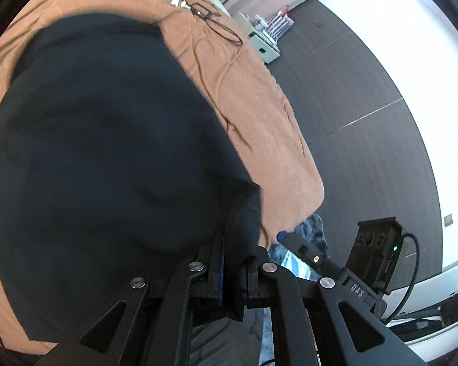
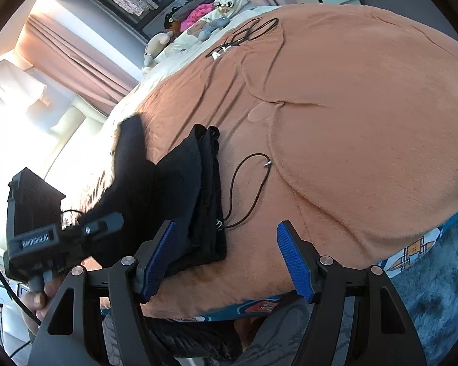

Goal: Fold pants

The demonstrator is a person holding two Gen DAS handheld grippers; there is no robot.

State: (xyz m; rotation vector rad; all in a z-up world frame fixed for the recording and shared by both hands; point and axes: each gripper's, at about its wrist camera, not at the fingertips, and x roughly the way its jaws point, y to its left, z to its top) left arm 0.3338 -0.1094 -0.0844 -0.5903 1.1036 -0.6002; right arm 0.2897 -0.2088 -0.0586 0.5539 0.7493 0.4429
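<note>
The soft, limp pants lie partly folded on the bed, the left tongs pinching their edge, the right tongs spread beside their near corner, best gripped by edges.

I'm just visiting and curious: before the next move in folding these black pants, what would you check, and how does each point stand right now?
1. Left gripper clamped on the pants: ok, dark cloth sits between its shut fingers.
2. Right gripper free to help: ok, its blue pads are apart, with nothing between them.
3. Pants lying on the brown blanket: ok, a folded stack rests there.
4. Drawstring tucked away: not ok, it loops out onto the blanket.
5. Black cable out of the way: ok, it lies farther up the bed.
6. Layers lined up evenly: cannot tell.
</note>
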